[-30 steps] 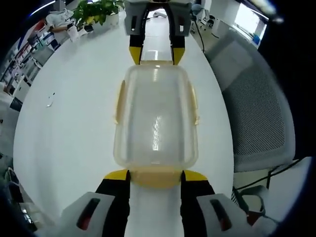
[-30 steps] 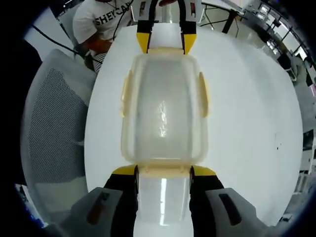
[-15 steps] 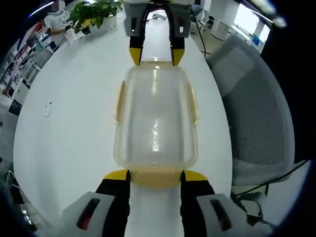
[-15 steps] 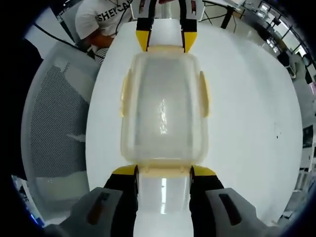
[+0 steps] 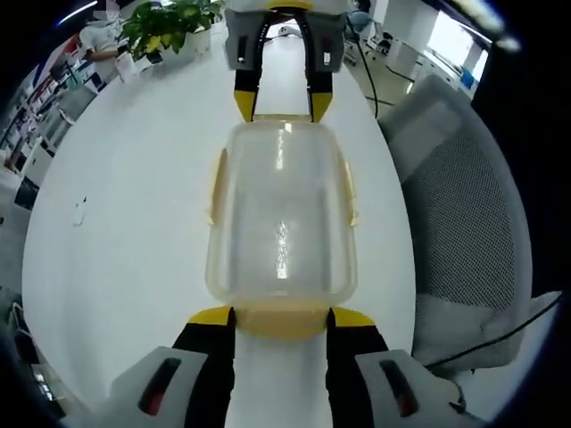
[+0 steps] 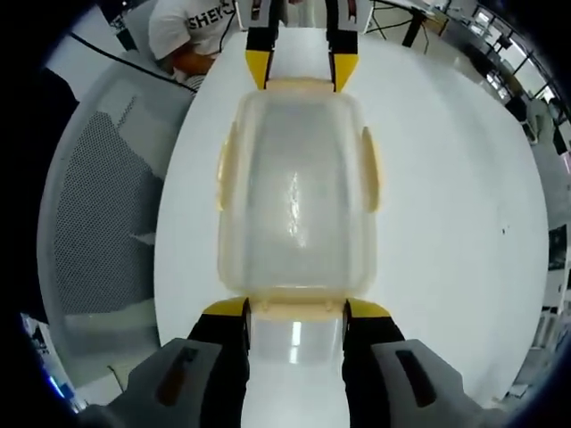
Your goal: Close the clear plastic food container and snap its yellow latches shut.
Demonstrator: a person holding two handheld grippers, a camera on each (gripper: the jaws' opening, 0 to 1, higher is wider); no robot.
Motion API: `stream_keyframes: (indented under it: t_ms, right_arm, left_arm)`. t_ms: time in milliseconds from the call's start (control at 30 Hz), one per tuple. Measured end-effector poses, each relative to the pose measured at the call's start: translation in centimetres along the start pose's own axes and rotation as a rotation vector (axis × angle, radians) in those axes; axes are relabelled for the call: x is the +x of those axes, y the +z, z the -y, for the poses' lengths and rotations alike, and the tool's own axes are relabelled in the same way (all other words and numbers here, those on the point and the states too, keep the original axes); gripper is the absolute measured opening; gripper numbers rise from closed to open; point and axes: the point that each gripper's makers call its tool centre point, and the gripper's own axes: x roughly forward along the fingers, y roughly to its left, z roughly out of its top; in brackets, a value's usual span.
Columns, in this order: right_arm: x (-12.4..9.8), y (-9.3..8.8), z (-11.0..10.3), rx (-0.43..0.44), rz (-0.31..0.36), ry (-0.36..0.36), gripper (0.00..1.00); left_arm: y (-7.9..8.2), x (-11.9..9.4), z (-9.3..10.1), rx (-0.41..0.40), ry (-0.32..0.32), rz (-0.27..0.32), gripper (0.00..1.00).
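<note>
resting on the white table [image 5: 134, 223], the clear container [image 5: 282, 214] is flanked at each short-end yellow latch [image 5: 281, 321] by the spread, released jaws of the left gripper [image 5: 281, 314] and right gripper [image 6: 296, 308].

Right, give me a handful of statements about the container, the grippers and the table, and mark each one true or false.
1. The clear container lies between the two grippers, one at each short end. True.
2. The lid is off and lies beside the container on the white table. False: the lid sits on the container.
3. The left gripper has its jaw tips at either side of a yellow end latch. True.
4. The container is full of food. False: it looks empty and see-through.
5. A grey mesh chair stands by the table. True.
6. The right gripper hangs well clear of the container. False: its jaw tips flank the near end latch.
</note>
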Motion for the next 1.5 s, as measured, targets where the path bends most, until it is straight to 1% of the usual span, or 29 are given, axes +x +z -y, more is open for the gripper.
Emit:
stream_keyframes:
  t_ms: [67, 233, 333, 433, 567, 1067, 1500]
  right_arm:
    - [-0.3, -0.7, 0.1, -0.008, -0.008, -0.003, 0.37]
    - [-0.7, -2.3, 0.1, -0.012, 0.001, -0.007, 0.37]
    - [-0.8, -3.6, 0.3, -0.009, 0.002, -0.010, 0.37]
    - [-1.0, -4.3, 0.3, -0.005, -0.001, -0.009, 0.37]
    - [-1.2, -5.2, 0.2, -0.009, 0.001, -0.012, 0.37]
    - [-1.6, -8.3, -0.2, -0.006, -0.003, -0.008, 0.37]
    - [-2.2, -10.0, -0.1, 0.006, -0.001, -0.018, 0.37]
  left_arm:
    - [0.6, 0.4, 0.0, -0.007, 0.001, 0.000, 0.35]
    - [2.0, 1.1, -0.1, -0.005, 0.005, -0.016, 0.35]
    - [3.1, 1.3, -0.2, -0.007, 0.010, -0.008, 0.35]
    - [4.2, 1.6, -0.3, -0.003, 0.014, -0.007, 0.35]
    - [4.9, 2.0, -0.2, 0.000, 0.013, -0.018, 0.35]
    - [7.7, 3.2, 0.3, -0.004, 0.015, -0.015, 0.35]
    - [9.4, 4.0, -0.1, 0.011, 0.016, -0.015, 0.35]
